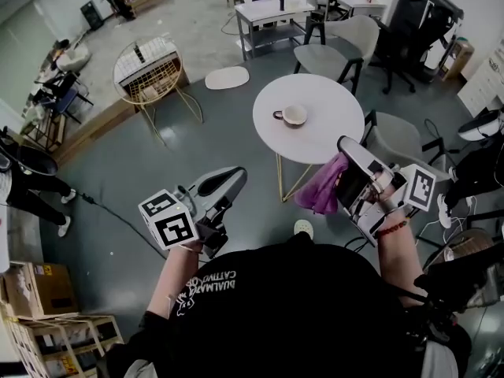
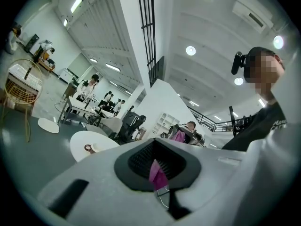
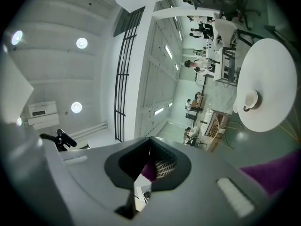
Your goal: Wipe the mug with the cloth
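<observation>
right gripper clamped on purple cloth, cloth hanging 5 o'clock of mug. mug upright on round table, 9 o'clock of centre. left gripper fully closed, probably empty; pink sliver at its jaws unclear.

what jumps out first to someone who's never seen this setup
The purple cloth catches the eye first, hanging from the shut jaws of the right gripper at the near edge of the round white table. Next is the lone mug, upright near the table's middle, apart from the cloth. The left gripper is shut and sits off to the left over grey floor.
</observation>
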The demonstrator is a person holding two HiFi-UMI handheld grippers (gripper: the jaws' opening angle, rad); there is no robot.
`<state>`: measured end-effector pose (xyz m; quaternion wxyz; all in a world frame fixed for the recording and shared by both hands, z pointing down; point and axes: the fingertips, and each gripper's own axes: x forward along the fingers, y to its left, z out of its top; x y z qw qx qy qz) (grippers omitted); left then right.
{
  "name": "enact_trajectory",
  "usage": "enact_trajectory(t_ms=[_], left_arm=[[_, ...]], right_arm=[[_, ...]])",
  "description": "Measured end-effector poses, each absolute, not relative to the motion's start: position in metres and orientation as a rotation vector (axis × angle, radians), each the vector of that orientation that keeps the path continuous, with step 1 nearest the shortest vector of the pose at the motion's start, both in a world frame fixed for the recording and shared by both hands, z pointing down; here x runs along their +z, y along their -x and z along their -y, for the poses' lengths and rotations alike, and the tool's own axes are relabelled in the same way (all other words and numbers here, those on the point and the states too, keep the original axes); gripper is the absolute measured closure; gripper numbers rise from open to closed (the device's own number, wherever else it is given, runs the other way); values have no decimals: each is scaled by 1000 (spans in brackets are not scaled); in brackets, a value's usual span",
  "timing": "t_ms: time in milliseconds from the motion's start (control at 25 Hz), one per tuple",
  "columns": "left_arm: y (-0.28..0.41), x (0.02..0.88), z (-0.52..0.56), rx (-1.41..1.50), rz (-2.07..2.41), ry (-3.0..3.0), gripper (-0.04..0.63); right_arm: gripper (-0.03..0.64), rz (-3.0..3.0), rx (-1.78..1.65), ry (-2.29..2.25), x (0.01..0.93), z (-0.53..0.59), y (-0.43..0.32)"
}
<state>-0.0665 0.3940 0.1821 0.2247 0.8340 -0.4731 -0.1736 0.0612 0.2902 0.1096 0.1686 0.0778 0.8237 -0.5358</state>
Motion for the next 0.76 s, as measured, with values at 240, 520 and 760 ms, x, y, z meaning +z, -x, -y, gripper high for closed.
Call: enact_trajectory(t_ms=[240,520,760], left_arm=[[66,178,-396,-481,1322,-2302,594],[65,176,-396,-473,1332,-2295,594],[67,181,-396,-471,1338,-2285,594]], right_arm=[[611,-2383,-1535,-224,109,-295,-60],[611,-2401,-1556,-255,111,-301,-57],[611,-2428,-1552,-241,115,-302,-56]])
